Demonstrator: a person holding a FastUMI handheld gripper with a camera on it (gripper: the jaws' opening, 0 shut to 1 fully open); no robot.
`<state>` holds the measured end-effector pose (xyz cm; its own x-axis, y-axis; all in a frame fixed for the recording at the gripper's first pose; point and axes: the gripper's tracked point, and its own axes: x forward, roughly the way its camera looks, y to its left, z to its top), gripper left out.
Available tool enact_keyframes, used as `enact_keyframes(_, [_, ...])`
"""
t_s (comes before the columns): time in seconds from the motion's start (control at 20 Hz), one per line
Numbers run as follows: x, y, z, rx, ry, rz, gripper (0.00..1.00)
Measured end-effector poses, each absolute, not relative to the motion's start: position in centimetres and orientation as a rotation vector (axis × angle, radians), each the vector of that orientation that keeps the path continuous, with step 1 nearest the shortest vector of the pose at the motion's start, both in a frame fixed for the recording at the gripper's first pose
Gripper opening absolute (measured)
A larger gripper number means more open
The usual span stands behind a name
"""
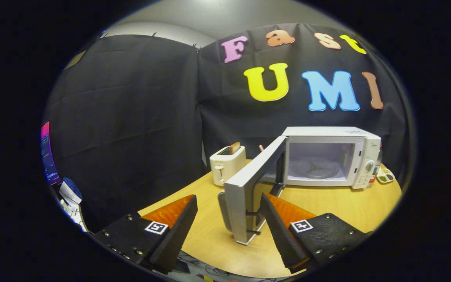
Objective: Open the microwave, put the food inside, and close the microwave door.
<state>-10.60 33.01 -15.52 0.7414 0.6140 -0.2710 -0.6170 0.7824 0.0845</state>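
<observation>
To my left on the wooden table point(327, 203) stands the toaster point(227, 164); my gripper point(225, 231) is spread wide and holds nothing, the far edge of the microwave door point(245, 196) standing between my fingers. Right of it the microwave point(329, 156) gapes, its cavity bare. I judge the opening done; next comes fetching the food, which I cannot pick out.

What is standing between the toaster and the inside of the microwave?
The open microwave door stands between the toaster and the microwave, in the gripper view.
</observation>
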Motion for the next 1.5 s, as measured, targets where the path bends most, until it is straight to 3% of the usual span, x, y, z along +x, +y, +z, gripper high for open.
enact_keyframes(0.25, [-6.7, 23.5, -16.2, -0.047, 0.292, 0.493, 0.98])
enact_keyframes(0.6, [-5.0, 13.3, -25.0, -0.07, 0.489, 0.334, 0.98])
enact_keyframes(1.0, [-5.2, 11.4, -32.6, -0.068, 0.685, 0.31, 0.98])
enact_keyframes(1.5, [-4.4, 9.1, -36.2, -0.195, 0.766, 0.26, 0.99])
